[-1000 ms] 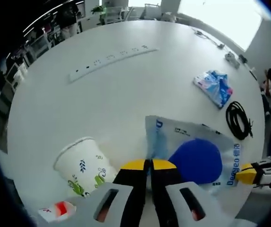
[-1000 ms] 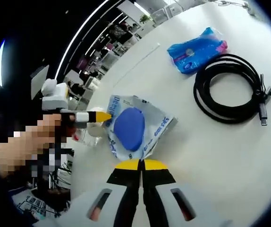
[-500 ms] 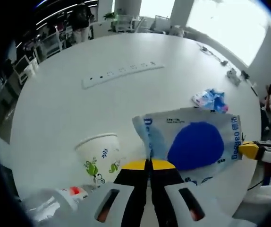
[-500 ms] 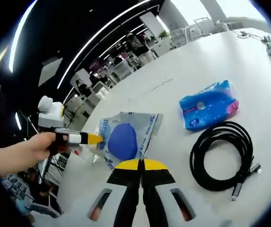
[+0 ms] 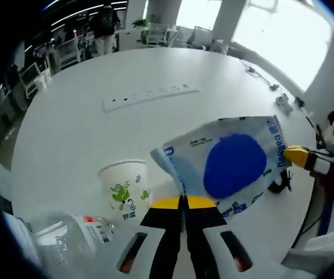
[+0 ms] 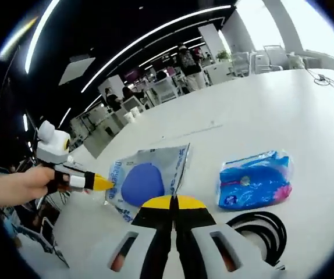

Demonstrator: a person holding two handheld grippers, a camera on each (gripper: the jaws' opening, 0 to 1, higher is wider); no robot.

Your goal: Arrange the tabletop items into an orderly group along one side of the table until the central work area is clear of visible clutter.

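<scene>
A clear packet (image 5: 231, 165) holding a round blue item hangs in the air above the white table (image 5: 68, 128), stretched between both grippers. My left gripper (image 5: 183, 201) is shut on its near corner, and my right gripper (image 5: 293, 156) pinches the far edge. In the right gripper view the packet (image 6: 146, 180) spans from my right gripper (image 6: 173, 201), shut on its edge, to the left gripper (image 6: 100, 183) held by a hand (image 6: 16, 186). A paper cup (image 5: 124, 189) with green leaf prints stands upright below the packet. A clear plastic bottle (image 5: 68, 244) lies near the table edge.
A blue tissue pack (image 6: 254, 186) lies on the table with a coiled black cable (image 6: 260, 229) just in front of it. A white power strip (image 5: 149, 96) runs across the far middle. Office chairs and desks stand beyond the table.
The packet has come up off the table, held between both grippers. Both cameras have risen, so the cup, bottle and tissue pack sit differently in the views.
</scene>
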